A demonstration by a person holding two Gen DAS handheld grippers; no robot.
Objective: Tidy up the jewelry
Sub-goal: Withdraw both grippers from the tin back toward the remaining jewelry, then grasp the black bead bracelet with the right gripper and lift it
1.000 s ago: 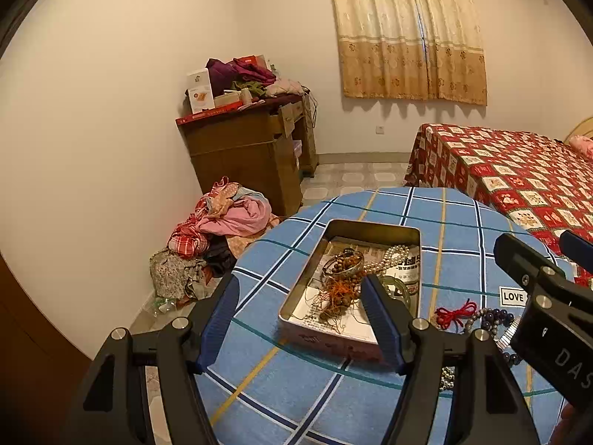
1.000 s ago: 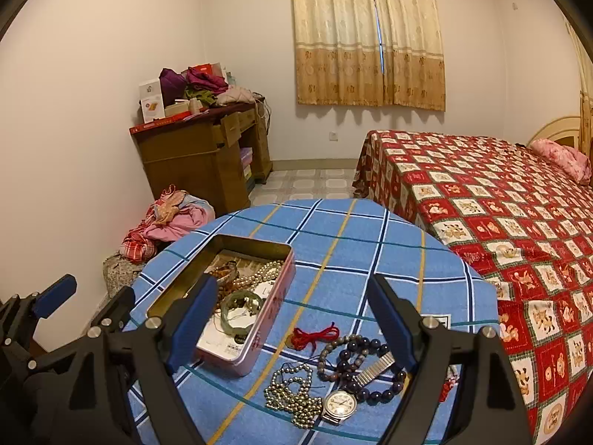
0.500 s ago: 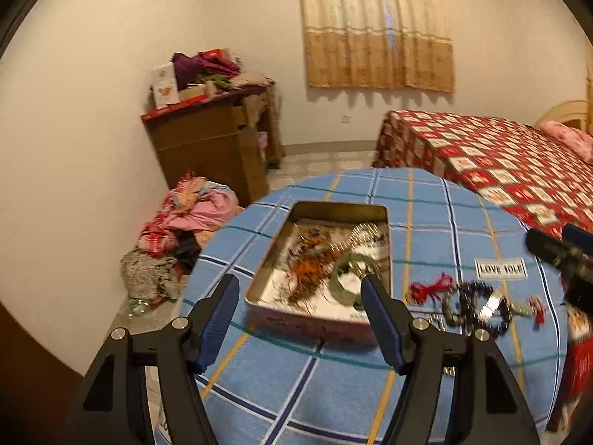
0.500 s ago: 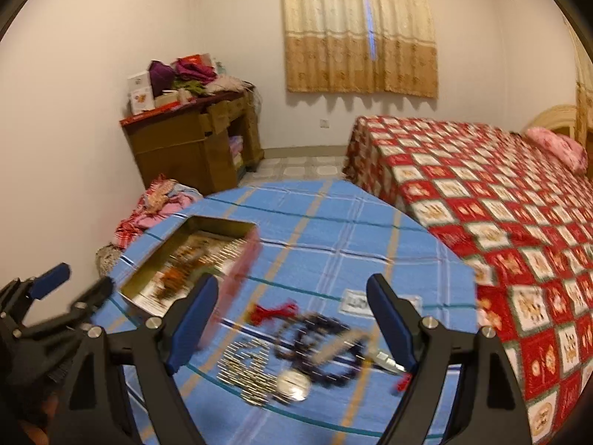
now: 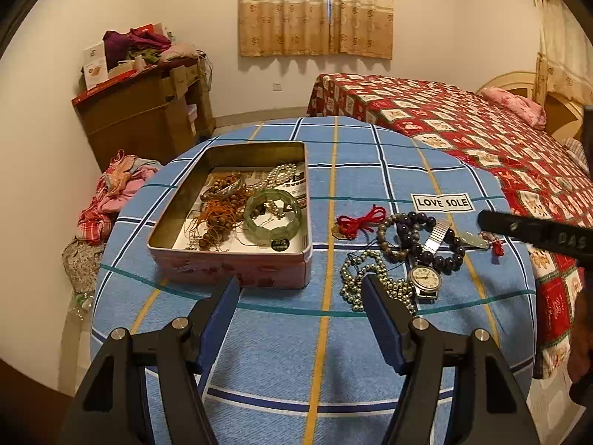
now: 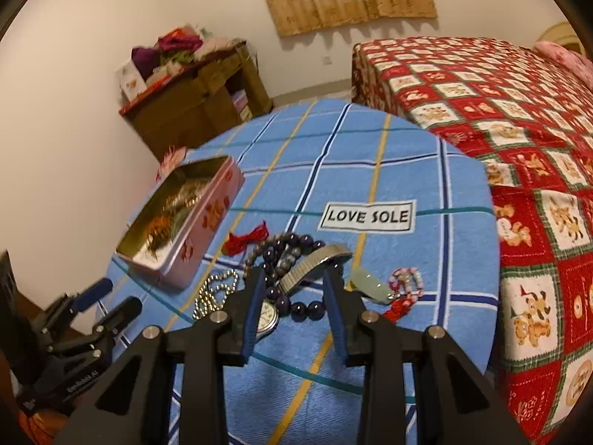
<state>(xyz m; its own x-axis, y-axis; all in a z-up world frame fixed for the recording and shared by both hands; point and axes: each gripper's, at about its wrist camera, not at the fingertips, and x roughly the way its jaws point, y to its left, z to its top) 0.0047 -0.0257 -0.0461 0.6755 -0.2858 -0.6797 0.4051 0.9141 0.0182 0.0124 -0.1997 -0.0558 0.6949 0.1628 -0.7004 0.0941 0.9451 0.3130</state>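
Right gripper (image 6: 294,278) closing, jaws partway in, straddling the wristwatch (image 6: 267,315) and its metal strap; pads not seen pressing on anything. Left gripper (image 5: 300,285) wide open, empty, hovering above the blue checked tablecloth (image 5: 370,352) just near of the pink tin (image 5: 237,269). Tin sits left, holding a green bangle (image 5: 272,215), pearls and brown beads. Loose pile right of the tin: red cord (image 5: 357,220), dark bead bracelet (image 6: 292,250), gold bead chain (image 6: 215,293), jade pendant (image 6: 368,283) crowding the watch. Bed (image 6: 500,85) far right, cluttered desk (image 5: 148,111) far left.
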